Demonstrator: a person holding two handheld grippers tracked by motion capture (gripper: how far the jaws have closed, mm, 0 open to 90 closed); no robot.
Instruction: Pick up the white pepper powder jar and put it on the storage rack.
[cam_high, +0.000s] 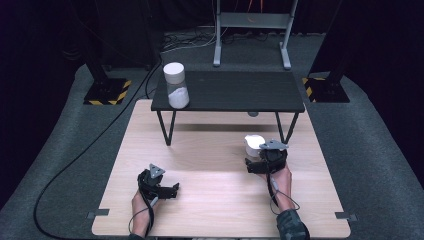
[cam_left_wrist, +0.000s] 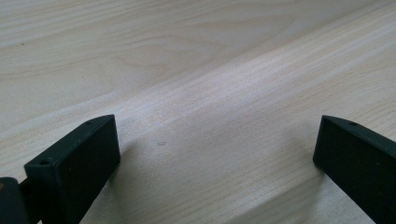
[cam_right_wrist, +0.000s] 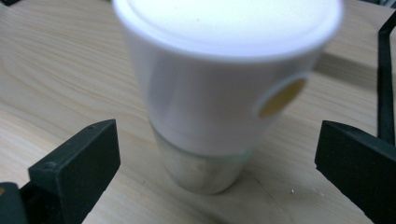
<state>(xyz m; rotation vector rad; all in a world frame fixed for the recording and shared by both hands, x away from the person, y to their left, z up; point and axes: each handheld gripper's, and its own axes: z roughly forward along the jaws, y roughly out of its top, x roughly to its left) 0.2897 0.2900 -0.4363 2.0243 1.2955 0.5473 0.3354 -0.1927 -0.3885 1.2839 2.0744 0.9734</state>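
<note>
A small jar with a wide white lid stands upright on the light wooden table, right of centre. My right gripper is just behind it, open, its jaws spread on either side of the jar without touching it. A round yellow sticker marks the lid's side. A second white-lidded jar with white contents stands on the left end of the black raised shelf. My left gripper rests low over the table at the front left, open, with bare wood between its jaws.
The black shelf stands on thin legs over the table's far half, with a gap beneath it. One black leg rises just right of the jar. A cable runs across the grey floor at left. A metal stand is behind.
</note>
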